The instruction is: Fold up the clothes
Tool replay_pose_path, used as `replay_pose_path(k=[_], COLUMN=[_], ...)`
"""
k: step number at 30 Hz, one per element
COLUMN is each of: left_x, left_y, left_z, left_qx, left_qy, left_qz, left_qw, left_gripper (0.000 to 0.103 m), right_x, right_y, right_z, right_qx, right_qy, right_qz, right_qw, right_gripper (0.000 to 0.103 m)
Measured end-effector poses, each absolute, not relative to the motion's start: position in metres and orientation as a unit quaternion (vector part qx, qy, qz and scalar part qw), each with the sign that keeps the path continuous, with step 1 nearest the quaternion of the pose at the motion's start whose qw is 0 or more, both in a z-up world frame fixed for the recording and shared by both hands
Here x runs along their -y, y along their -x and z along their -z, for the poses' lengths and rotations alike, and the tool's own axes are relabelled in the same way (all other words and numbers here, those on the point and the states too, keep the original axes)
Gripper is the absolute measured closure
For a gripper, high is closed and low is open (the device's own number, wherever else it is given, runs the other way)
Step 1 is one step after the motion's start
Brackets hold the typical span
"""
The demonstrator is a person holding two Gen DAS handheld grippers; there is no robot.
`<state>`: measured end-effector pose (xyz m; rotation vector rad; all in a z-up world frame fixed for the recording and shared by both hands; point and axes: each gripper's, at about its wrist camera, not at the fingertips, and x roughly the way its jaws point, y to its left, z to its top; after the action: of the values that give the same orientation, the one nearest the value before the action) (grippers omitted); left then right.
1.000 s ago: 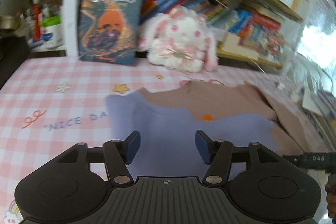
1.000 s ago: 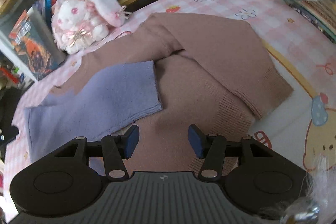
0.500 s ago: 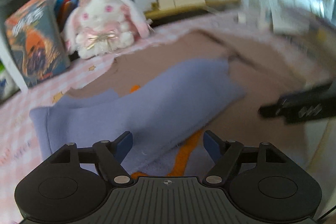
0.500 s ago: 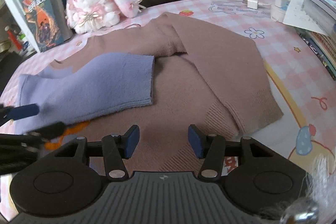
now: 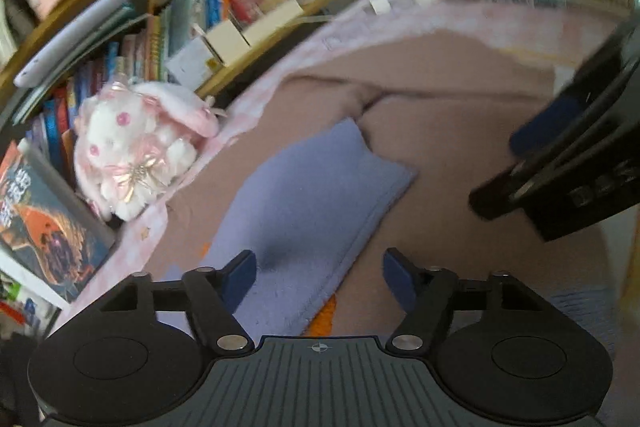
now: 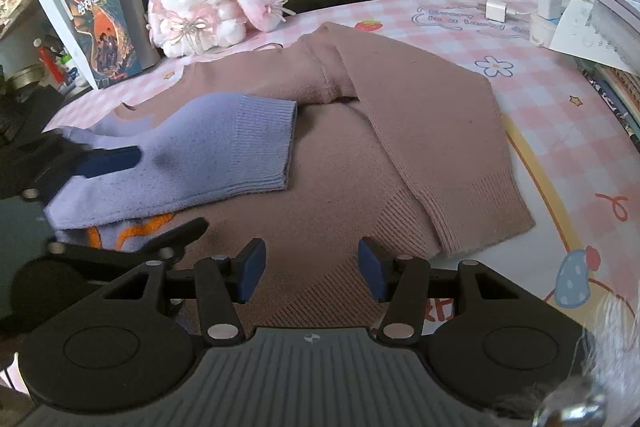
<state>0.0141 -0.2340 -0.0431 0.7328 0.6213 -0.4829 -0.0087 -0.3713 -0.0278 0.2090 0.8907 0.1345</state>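
The sweater (image 6: pixel 360 155) lies flat on the pink checked desk (image 6: pixel 560 115), both sleeves folded across its brown body, while the left gripper (image 5: pixel 318 277) and right gripper (image 6: pixel 311 269) hover spread and empty at its near hem, apparently ready to pinch it and fold it away.

Soft daylight from upper right, heavy fisheye bending at edges, left wrist view motion-blurred.
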Motion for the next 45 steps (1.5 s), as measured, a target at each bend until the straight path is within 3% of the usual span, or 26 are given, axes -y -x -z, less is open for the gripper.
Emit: replay_pose_path(k=[2,4,5,6,9,14,19,28,35,40,45], left_x=[0.235,0.235,0.234,0.231,0.206,0.14,0.019,-0.165,-0.206,-0.219,-0.211], left_y=[-0.017,-0.023,-0.027,-0.032,-0.044,-0.056,-0.07,-0.058,-0.067,-0.063,-0.031], left_z=[0.043,0.044,0.045,0.047,0.029,-0.025,-0.061,-0.055,-0.035,-0.025,-0.032], left_qx=[-0.292,-0.291,-0.293,-0.301,-0.306,-0.283,-0.242,-0.24,-0.265,-0.285,-0.291], left_qy=[-0.351,-0.345,-0.339,-0.327,-0.234,-0.056,0.091,0.13,0.128,0.121,0.116], left_qz=[0.233,0.234,0.23,0.223,0.217,0.19,0.069,-0.136,-0.158,-0.172,-0.17], left_qw=[0.859,0.861,0.864,0.868,0.897,0.938,0.964,0.952,0.943,0.935,0.934], left_gripper=[0.035,0.051,0.074,0.088,0.096,0.096,0.097,0.098,0.097,0.086,0.059], right_x=[0.372,0.373,0.374,0.374,0.375,0.378,0.364,0.326,0.287,0.272,0.277], right_y=[0.009,0.011,0.011,0.011,0.012,0.012,0.011,0.018,0.032,0.038,0.042], right_z=[0.028,0.028,0.028,0.028,0.028,0.029,0.028,0.028,0.026,0.026,0.024], right_qx=[-0.429,-0.429,-0.429,-0.429,-0.429,-0.429,-0.43,-0.447,-0.462,-0.466,-0.463], right_qy=[-0.101,-0.1,-0.101,-0.101,-0.103,-0.116,-0.098,-0.056,-0.043,-0.041,-0.081], right_qz=[-0.069,-0.07,-0.069,-0.069,-0.066,-0.049,-0.016,-0.001,-0.018,-0.006,0.022], right_qw=[0.895,0.895,0.895,0.895,0.895,0.895,0.897,0.893,0.886,0.884,0.882], right_gripper=[0.054,0.054,0.054,0.054,0.055,0.057,0.056,0.054,0.053,0.051,0.051])
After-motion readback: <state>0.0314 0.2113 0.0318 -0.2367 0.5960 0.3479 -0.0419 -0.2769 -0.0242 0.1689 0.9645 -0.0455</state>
